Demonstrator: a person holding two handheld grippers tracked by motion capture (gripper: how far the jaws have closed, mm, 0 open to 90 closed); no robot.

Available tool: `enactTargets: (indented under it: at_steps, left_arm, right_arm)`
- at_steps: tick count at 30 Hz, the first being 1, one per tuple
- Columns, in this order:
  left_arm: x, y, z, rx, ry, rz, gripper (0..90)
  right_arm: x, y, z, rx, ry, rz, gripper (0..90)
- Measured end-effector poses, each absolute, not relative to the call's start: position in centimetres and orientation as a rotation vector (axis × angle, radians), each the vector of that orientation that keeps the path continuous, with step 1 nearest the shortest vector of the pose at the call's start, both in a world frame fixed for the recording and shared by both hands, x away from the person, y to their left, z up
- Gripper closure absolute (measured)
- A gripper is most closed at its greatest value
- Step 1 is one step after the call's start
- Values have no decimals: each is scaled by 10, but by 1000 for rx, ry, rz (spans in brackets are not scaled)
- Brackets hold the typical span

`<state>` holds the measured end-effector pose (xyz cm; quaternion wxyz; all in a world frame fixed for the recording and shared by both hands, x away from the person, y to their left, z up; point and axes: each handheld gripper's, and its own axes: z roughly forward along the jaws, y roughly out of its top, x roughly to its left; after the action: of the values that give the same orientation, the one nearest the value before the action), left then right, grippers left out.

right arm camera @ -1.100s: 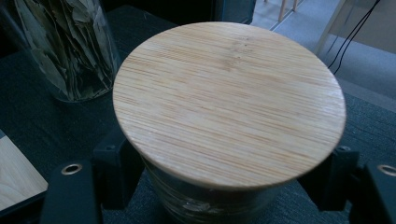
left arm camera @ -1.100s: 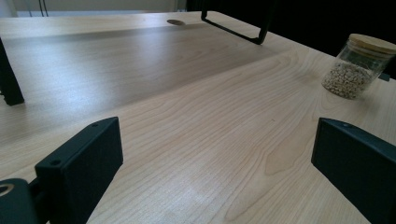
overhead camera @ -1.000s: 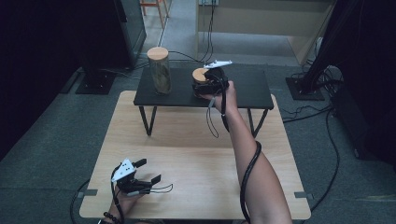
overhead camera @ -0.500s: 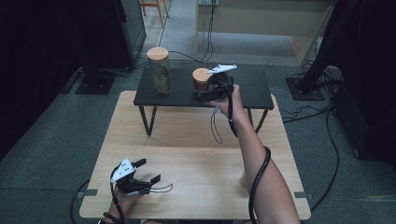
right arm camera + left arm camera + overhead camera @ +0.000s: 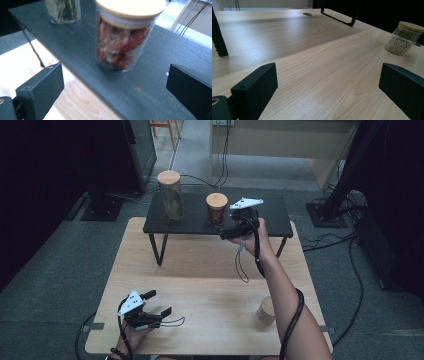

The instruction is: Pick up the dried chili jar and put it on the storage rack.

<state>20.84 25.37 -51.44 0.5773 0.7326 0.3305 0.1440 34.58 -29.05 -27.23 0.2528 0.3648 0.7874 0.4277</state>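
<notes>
A short glass jar [image 5: 216,210] with a cork lid and red dried contents stands on the black raised shelf [image 5: 272,222]. In the right gripper view this red jar [image 5: 122,40] is upright just ahead of the jaws, and nothing lies between them. My right gripper [image 5: 231,227] [image 5: 115,92] is open, just right of the jar and apart from it. A tall jar [image 5: 170,195] [image 5: 63,10] of pale dried pieces stands at the shelf's left. My left gripper [image 5: 159,302] [image 5: 327,95] rests open near the wooden table's front left edge.
A small jar of pale beans [image 5: 266,310] [image 5: 402,38] sits on the wooden table [image 5: 200,270] at the front right, beside the person's right forearm. The shelf's black legs [image 5: 156,251] stand on the table's far half. Cables lie on the floor beyond.
My right gripper has let go of the red jar and drawn back to the right and toward the person. The jar stays on the shelf. The left gripper has not moved.
</notes>
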Motion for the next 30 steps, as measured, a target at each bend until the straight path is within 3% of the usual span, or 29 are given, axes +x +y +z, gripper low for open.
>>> enactTargets:
  at_steps: [30]
  left_arm:
    - [212, 259, -518, 1677, 800, 318, 21]
  right_arm:
    - [286, -323, -293, 983, 2135, 1156, 15]
